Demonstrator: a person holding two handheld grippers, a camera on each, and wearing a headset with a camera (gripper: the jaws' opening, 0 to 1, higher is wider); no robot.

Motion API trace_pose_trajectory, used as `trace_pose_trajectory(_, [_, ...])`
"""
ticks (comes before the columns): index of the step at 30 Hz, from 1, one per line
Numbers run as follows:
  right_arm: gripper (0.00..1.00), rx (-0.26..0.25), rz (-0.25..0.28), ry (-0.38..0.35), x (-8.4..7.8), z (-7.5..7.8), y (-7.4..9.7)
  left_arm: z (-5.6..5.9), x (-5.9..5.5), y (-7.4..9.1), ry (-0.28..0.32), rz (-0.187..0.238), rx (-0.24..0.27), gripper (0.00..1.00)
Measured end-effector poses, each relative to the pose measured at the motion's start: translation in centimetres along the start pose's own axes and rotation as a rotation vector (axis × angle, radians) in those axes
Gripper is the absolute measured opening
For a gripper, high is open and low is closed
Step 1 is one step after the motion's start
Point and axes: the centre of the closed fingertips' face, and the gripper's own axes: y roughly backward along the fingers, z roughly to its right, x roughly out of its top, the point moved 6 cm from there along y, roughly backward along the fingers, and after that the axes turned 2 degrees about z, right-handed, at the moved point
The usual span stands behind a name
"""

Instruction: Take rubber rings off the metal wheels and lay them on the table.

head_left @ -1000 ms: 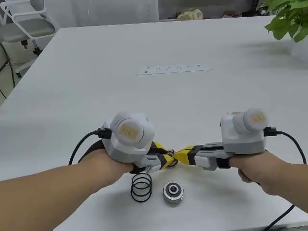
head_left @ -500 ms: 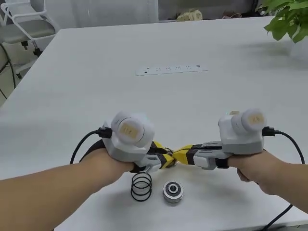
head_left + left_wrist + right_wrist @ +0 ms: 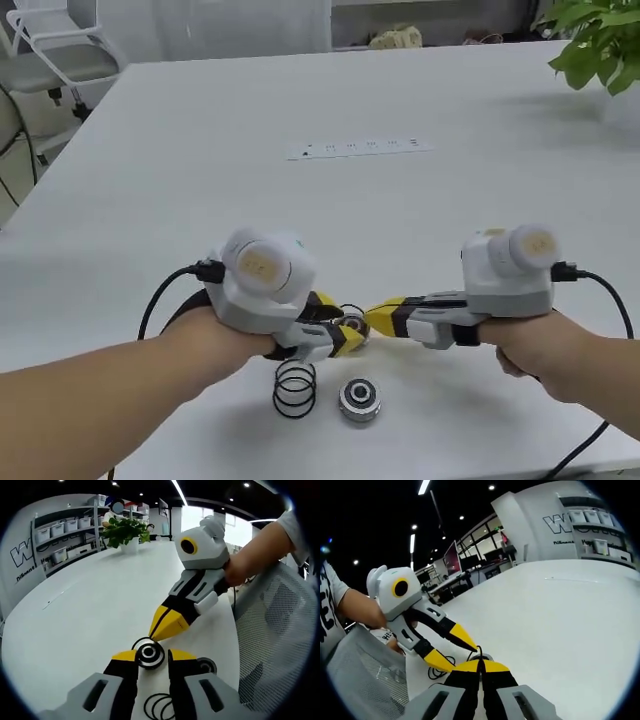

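Observation:
My left gripper (image 3: 347, 334) is shut on a small metal wheel (image 3: 150, 653), held just above the white table (image 3: 420, 220). A thin black rubber ring (image 3: 141, 641) stands partly off that wheel. My right gripper (image 3: 372, 317) comes in from the right, shut on the ring's edge (image 3: 480, 653). In the left gripper view the right gripper (image 3: 153, 632) has its tip right at the wheel. A second metal wheel (image 3: 359, 398) lies on the table near me, and beside it sits a small pile of loose black rings (image 3: 294, 388).
A white power strip (image 3: 360, 148) lies mid-table. A green plant (image 3: 598, 40) stands at the far right corner and an office chair (image 3: 50, 50) at the far left. The table's near edge runs just below the loose wheel. Cables trail from both grippers.
My right gripper has drawn slightly to the right, away from the left one, and a loop of the black ring now shows between the tips. The loose wheel and rings lie unmoved.

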Motion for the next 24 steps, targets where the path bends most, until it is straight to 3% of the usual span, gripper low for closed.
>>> trace_pose_trajectory(15, [0.00, 0.017, 0.020, 0.001, 1.0, -1.5, 0.5, 0.3, 0.4, 3.5, 0.007, 0.064, 0.005, 0.34])
trace_pose_trajectory(24, [0.00, 0.019, 0.032, -0.002, 1.4, -2.2, 0.8, 0.4, -0.3, 6.1, -0.004, 0.082, 0.007, 0.41])
